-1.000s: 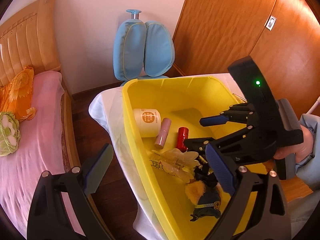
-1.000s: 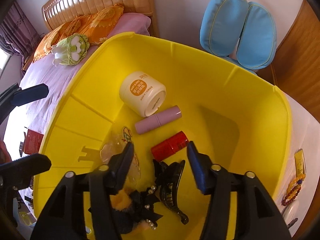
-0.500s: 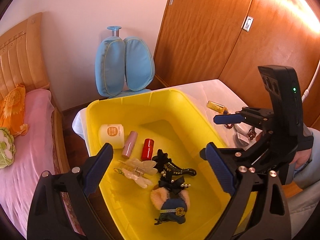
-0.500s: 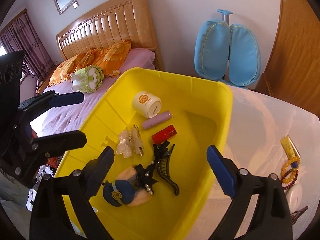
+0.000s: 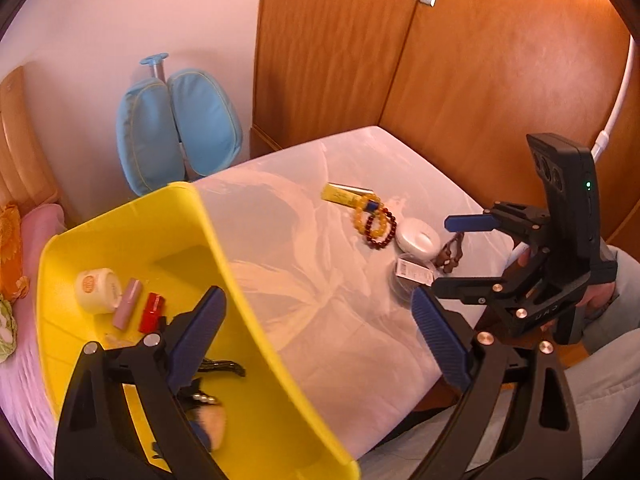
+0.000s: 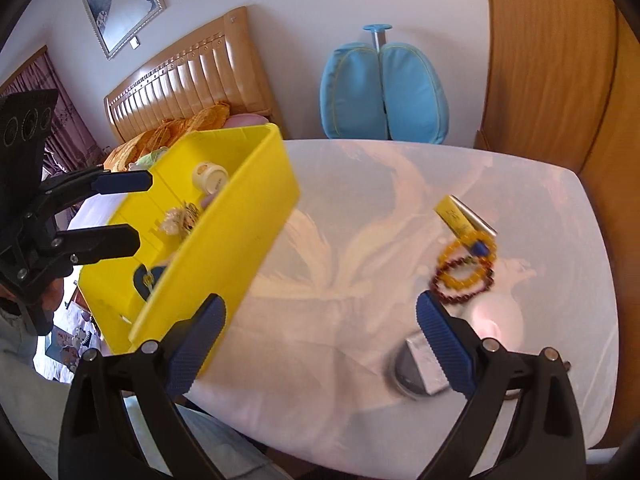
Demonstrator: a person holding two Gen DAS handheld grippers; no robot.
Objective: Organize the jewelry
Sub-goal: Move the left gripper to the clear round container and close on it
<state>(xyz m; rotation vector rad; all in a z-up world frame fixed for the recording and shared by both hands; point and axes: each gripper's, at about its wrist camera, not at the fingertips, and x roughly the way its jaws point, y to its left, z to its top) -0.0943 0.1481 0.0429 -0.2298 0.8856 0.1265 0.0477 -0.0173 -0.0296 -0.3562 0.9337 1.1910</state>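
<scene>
Yellow and dark red bead bracelets (image 5: 374, 222) (image 6: 464, 268) lie on the white-covered table (image 5: 320, 280) beside a yellow tube (image 5: 344, 194). A brown bead string (image 5: 450, 254) lies next to a white round case (image 5: 418, 236). The yellow bin (image 5: 224, 240) (image 6: 240, 220) holds a cream jar (image 5: 98, 286), pink and red lipsticks (image 5: 152, 312) and hair clips. My left gripper (image 5: 316, 312) hangs open over the bin's right rim, empty. My right gripper (image 6: 320, 312) is above the table between bin and bracelets. Its jaws are opening and nothing is between them.
A dark round tin with a label (image 6: 416, 364) sits near the table's front edge. A blue chair (image 6: 384, 92) stands behind the table and wooden wardrobe doors (image 5: 480, 80) to the right. A bed (image 6: 180, 92) lies beyond the bin.
Both grippers have swung rightward from over the bin's inside toward the table. The right gripper's jaws have spread wide. The bracelets and cases have come into view.
</scene>
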